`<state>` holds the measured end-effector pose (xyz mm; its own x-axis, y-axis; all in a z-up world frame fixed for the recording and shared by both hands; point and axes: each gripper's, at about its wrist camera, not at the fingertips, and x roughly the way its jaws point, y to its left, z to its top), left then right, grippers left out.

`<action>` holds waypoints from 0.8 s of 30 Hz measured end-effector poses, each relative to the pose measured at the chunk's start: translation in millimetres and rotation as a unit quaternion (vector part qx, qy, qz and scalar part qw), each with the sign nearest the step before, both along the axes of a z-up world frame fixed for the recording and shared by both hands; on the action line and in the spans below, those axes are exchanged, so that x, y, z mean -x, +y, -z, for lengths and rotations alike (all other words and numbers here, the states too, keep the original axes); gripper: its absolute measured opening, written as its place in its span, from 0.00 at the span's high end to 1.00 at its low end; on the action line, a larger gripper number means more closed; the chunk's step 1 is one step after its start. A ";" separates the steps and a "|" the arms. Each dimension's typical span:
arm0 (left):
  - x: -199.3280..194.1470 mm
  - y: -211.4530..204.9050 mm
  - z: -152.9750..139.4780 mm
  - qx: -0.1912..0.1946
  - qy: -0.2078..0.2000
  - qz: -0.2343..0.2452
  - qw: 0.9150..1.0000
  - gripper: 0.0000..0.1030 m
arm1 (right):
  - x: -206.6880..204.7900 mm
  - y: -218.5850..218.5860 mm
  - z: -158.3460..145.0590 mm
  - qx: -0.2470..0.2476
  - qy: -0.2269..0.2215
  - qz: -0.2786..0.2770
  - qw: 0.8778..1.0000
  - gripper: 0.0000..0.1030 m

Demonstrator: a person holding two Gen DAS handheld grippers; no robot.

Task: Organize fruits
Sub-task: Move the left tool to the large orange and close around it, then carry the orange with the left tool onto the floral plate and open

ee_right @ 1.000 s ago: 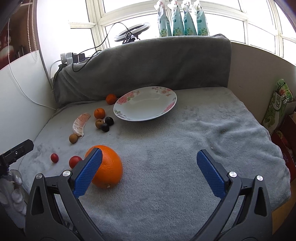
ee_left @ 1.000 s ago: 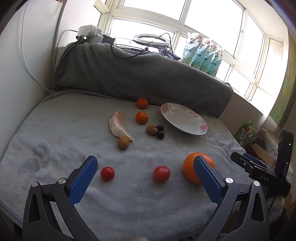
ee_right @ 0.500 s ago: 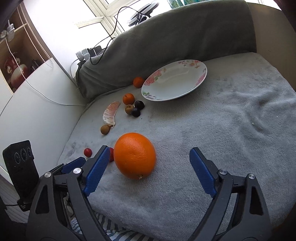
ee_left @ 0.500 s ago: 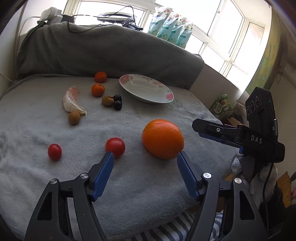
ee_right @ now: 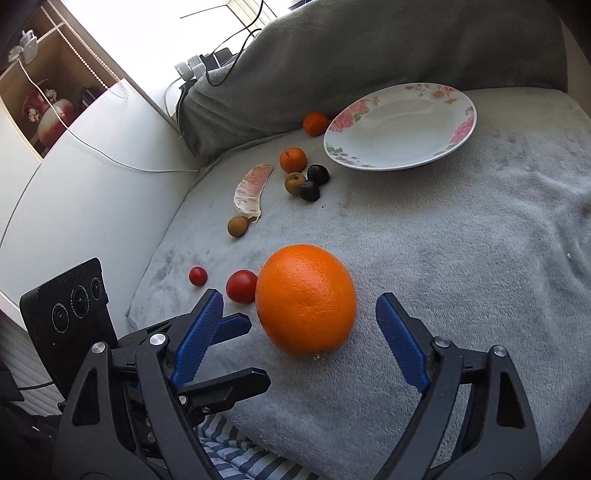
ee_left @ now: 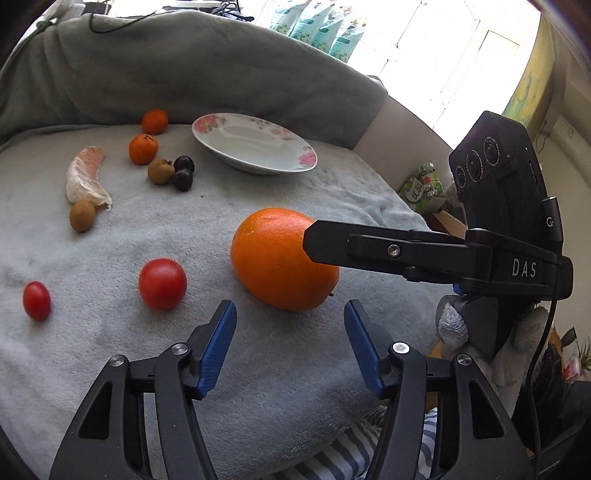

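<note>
A big orange (ee_left: pixel 280 262) (ee_right: pixel 306 299) lies on the grey blanket near its front edge. My right gripper (ee_right: pixel 299 325) is open with its blue fingers either side of the orange, not touching it. My left gripper (ee_left: pixel 290 332) is open and empty just in front of the orange. A floral plate (ee_left: pixel 258 162) (ee_right: pixel 400 127) sits empty at the back. Two red tomatoes (ee_left: pixel 162 283) (ee_left: pixel 36 300) lie left of the orange. Two small oranges (ee_left: pixel 143 148), two dark plums (ee_left: pixel 182 180), two brown fruits (ee_left: pixel 82 220) and a pomelo segment (ee_left: pixel 84 179) lie farther back.
A grey covered backrest (ee_left: pixel 184 74) rises behind the blanket. A white wall (ee_right: pixel 85 177) stands on the left. The blanket's front edge (ee_right: pixel 332 424) drops off just below the grippers. Packets (ee_left: pixel 317 33) stand on the window sill.
Both grippers have moved in on the big orange. The right gripper's fingers now flank it. The left gripper has narrowed a little and come closer.
</note>
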<state>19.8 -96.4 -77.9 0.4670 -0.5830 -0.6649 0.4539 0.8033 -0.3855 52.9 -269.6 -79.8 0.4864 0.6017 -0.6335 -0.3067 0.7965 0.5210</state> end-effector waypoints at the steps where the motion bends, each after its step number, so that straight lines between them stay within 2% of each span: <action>1: -1.4 -0.4 0.9 0.001 0.003 0.000 1.000 0.42 | -2.0 2.2 1.1 0.005 0.000 -0.004 1.000 0.16; 3: -4.2 -1.2 3.2 0.002 0.010 -0.001 1.000 0.42 | -6.3 5.9 4.1 0.014 0.004 -0.012 1.000 0.25; 4: -5.3 -1.6 4.2 0.003 0.013 -0.001 1.000 0.42 | -8.8 7.0 6.0 0.014 0.009 -0.015 1.000 0.25; 8: -9.0 -3.7 5.4 0.004 0.017 0.002 1.000 0.42 | -15.0 9.5 12.7 0.017 0.021 -0.022 0.999 0.26; 13: -14.6 -7.8 6.7 0.001 0.015 0.007 1.000 0.42 | -17.7 10.4 15.7 0.011 0.030 -0.031 0.999 0.31; 18: -18.4 -11.2 9.8 -0.002 0.016 0.017 1.000 0.50 | -17.8 9.3 14.9 0.008 0.031 -0.035 0.999 0.32; 24: -19.9 -12.4 8.9 -0.008 0.008 0.024 1.000 0.51 | -18.8 7.8 14.5 0.005 0.033 -0.033 0.999 0.32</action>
